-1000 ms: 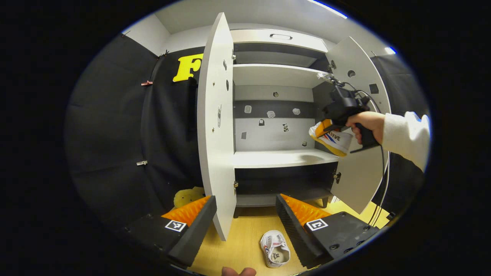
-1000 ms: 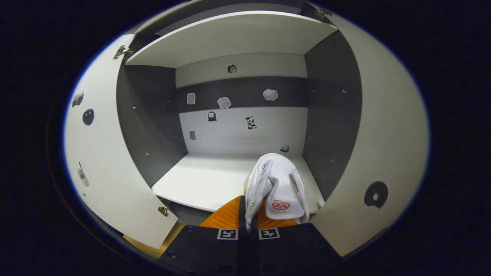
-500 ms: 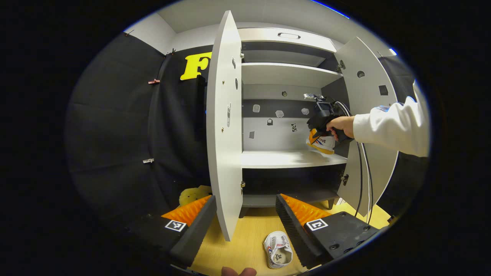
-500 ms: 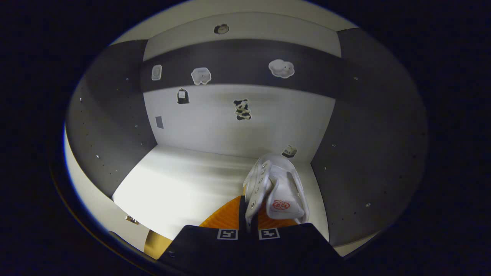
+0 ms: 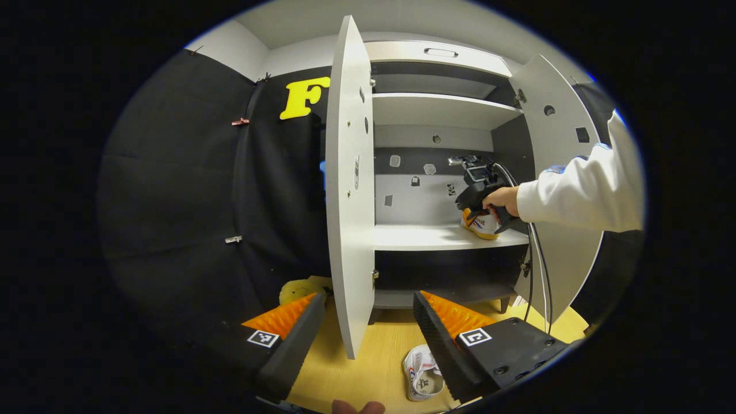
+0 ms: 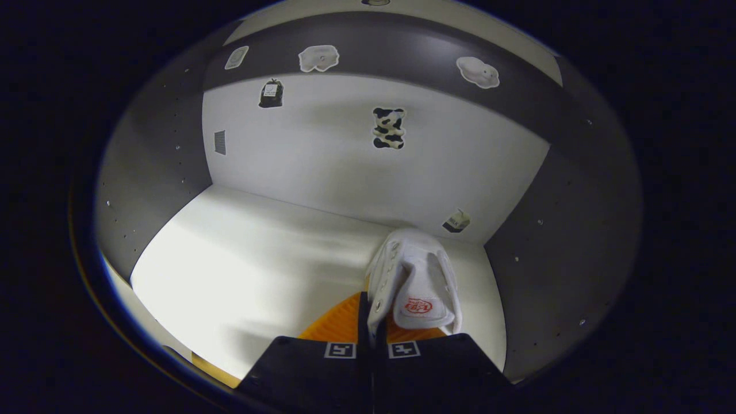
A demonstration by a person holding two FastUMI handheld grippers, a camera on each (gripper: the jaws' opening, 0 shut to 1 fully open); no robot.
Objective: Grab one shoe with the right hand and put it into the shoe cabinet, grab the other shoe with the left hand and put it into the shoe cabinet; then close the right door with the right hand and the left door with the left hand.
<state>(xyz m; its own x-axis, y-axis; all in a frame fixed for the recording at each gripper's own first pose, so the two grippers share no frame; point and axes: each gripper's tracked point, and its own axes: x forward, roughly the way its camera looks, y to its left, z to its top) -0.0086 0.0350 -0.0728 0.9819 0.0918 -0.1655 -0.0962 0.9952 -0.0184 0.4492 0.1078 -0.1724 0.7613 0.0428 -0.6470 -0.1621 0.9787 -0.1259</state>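
Wooden floor [image 5: 368,368] with second shoe [image 5: 422,376], left tongs [image 5: 368,333] spread, right tongs [image 6: 372,313] clamping shoe [image 6: 417,282] inside shoe cabinet [image 5: 448,109]

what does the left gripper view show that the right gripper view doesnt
Left gripper view: the second shoe lying on the wooden floor, both open cabinet doors, the left door edge-on, and the person's hand holding the right gripper, plus the left gripper open with nothing between its fingers.

Right gripper view: the right gripper shut on the white shoe from close up, and the stickers on the cabinet's back wall in detail.

Both: the held shoe over the right end of the middle shelf.
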